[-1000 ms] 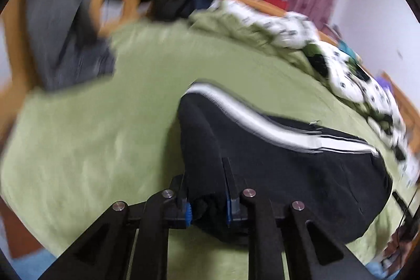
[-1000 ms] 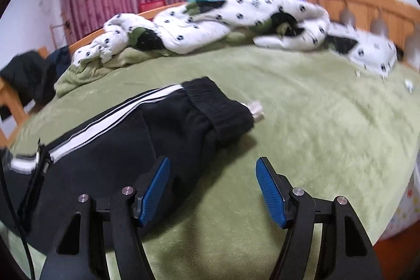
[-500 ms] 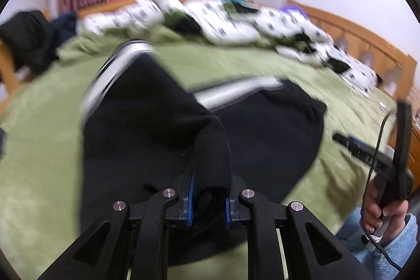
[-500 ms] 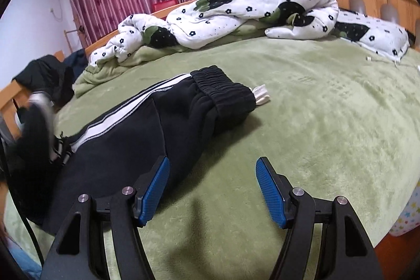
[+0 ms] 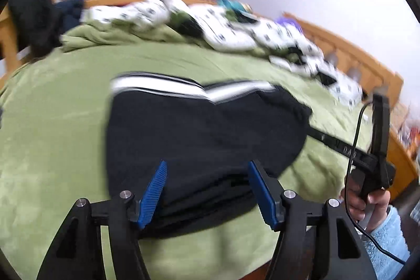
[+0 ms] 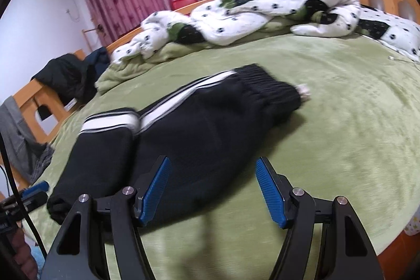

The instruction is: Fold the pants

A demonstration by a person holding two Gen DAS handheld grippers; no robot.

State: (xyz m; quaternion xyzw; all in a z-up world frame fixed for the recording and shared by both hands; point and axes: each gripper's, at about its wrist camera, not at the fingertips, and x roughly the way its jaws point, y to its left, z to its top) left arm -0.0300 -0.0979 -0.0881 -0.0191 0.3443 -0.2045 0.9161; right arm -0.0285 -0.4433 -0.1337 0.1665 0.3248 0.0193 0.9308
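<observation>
Pants point(image 6: 204, 133) lengthwise, waistband far right

Bright, even room light (fisheye-bent edges), with motion blur throughout.

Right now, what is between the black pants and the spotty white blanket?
Only bare green bedspread, seen in the right wrist view, lies between the black pants and the spotty white blanket.
</observation>
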